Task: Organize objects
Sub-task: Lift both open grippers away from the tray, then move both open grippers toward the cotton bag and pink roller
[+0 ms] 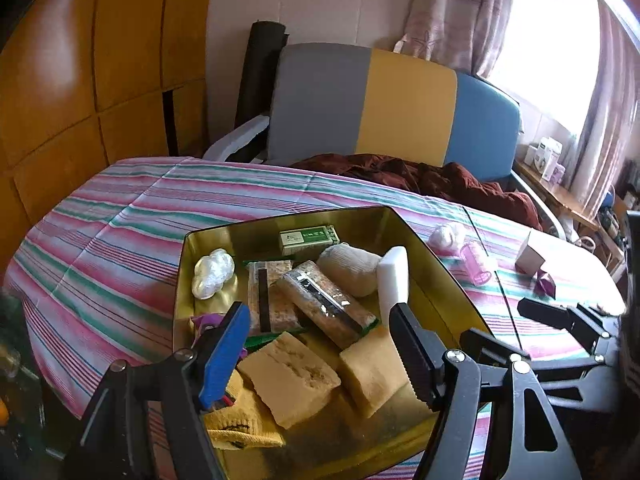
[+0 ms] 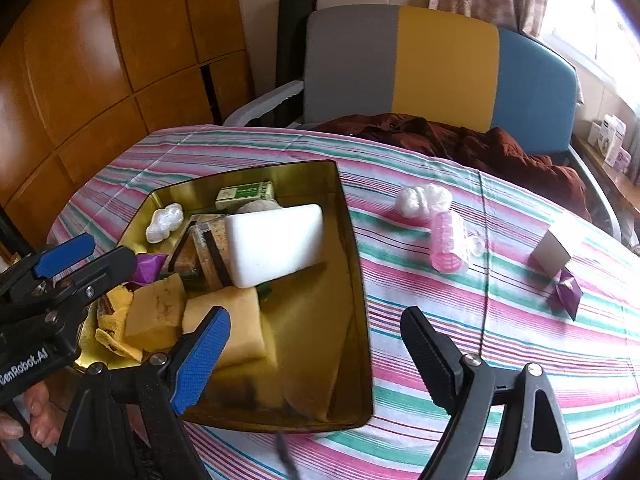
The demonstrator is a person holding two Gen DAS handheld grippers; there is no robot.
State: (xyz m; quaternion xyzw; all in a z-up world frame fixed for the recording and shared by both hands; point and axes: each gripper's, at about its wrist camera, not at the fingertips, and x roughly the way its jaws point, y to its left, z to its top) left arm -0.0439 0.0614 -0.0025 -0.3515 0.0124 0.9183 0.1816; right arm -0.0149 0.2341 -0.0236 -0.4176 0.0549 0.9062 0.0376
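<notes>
A gold tin (image 1: 192,240) on the striped tablecloth holds yellow sponges (image 1: 288,376), a white foam block (image 1: 394,280), wrapped snack bars (image 1: 324,304), a green box (image 1: 310,238) and a pearly white wad (image 1: 212,274). My left gripper (image 1: 318,316) hangs open over the sponges at the tin's near end, nothing between its pads. My right gripper (image 2: 316,316) is open above the tin's (image 2: 352,280) near right wall. To the right of the tin lie a pink hair roller (image 2: 448,240), a white wad (image 2: 424,198), a small white box (image 2: 554,250) and a purple wrapper (image 2: 566,294).
A chair (image 2: 440,68) with a grey, yellow and blue back stands behind the table, with a brown cloth (image 2: 480,140) on its seat. Wooden cupboard doors (image 2: 100,60) fill the left. A person's hand (image 2: 24,420) holds the left gripper. A shelf (image 1: 560,196) with small items runs along the right.
</notes>
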